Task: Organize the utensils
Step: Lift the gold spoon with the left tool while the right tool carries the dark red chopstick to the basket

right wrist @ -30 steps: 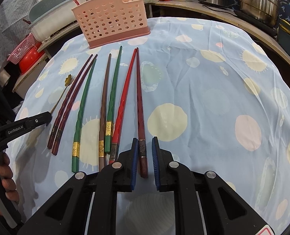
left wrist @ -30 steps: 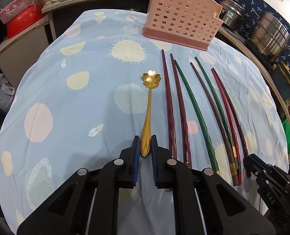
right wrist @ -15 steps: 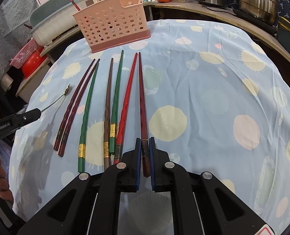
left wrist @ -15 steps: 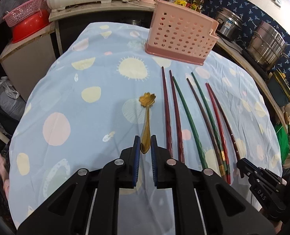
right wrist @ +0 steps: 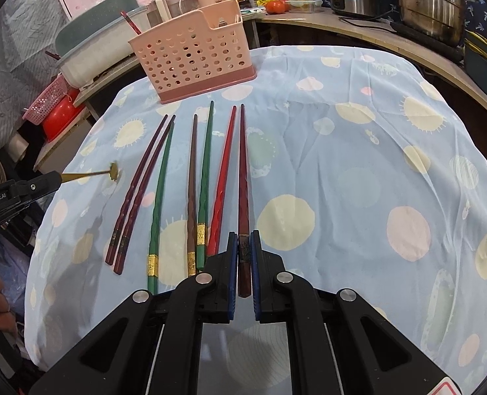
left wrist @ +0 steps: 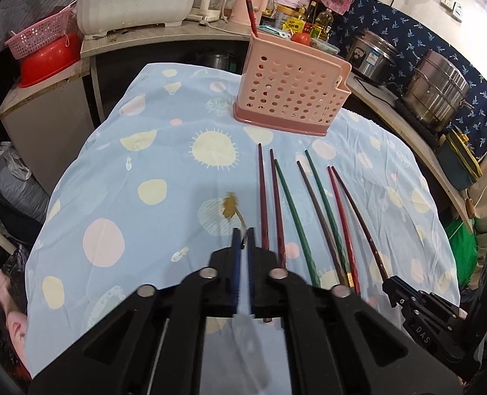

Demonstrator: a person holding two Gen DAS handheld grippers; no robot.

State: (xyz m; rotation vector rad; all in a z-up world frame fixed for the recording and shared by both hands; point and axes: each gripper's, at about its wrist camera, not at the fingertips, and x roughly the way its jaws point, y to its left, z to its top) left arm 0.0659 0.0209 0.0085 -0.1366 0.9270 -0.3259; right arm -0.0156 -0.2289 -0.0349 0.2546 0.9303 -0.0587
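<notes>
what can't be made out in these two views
- Gold spoon, left wrist view: motion-blurred; its handle end is hidden between the left tongs.
- Pink utensil basket, both views: inside is hidden by its walls.
- Dark red chopstick, right wrist view: whether the right tongs have lifted it.

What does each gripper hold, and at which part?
Left gripper: gold spoon, by its handle end. Right gripper: dark red chopstick, near its thick end.

cloth: light blue w/ yellow suns, pink and cream dots | basket at 12 o'clock: pink, round holes | chopsticks: maroon, green, brown, red, some gold-banded | spoon at 9 o'clock: gold | finger pads: blue on black
</notes>
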